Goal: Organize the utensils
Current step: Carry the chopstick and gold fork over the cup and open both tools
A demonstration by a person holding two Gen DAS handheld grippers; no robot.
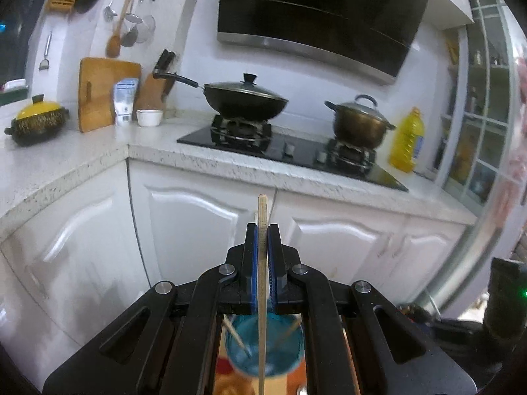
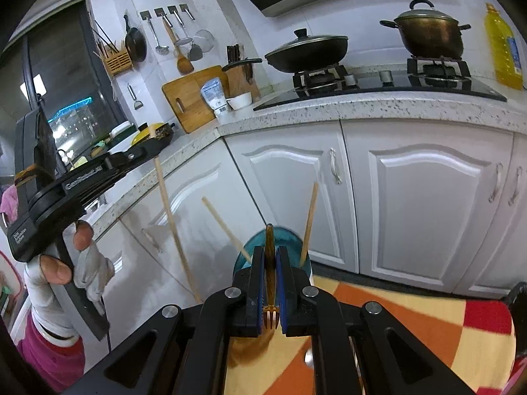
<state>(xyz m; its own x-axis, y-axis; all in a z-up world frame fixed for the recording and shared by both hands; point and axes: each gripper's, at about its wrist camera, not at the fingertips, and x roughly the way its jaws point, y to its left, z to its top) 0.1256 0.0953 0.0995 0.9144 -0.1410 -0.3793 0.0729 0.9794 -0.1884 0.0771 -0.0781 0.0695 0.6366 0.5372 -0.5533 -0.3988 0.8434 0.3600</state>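
Note:
My left gripper (image 1: 262,230) is shut on a wooden chopstick (image 1: 262,296), held upright, its lower end over a blue glass cup (image 1: 283,355) that holds two chopsticks. In the right wrist view the left gripper (image 2: 145,151) shows at the left with its chopstick (image 2: 174,230) hanging down. My right gripper (image 2: 270,250) is shut on a small brown fork (image 2: 270,270), tines toward the camera, just in front of the blue cup (image 2: 283,235). Two chopsticks (image 2: 309,223) lean in that cup.
The cup stands on an orange, red and cream checked surface (image 2: 411,322). White cabinets (image 2: 411,204) and a speckled counter (image 2: 378,105) lie beyond, with a wok (image 1: 245,97), a pot (image 1: 359,121), an oil bottle (image 1: 406,140), cutting boards (image 1: 105,93) and hanging utensils (image 1: 131,6).

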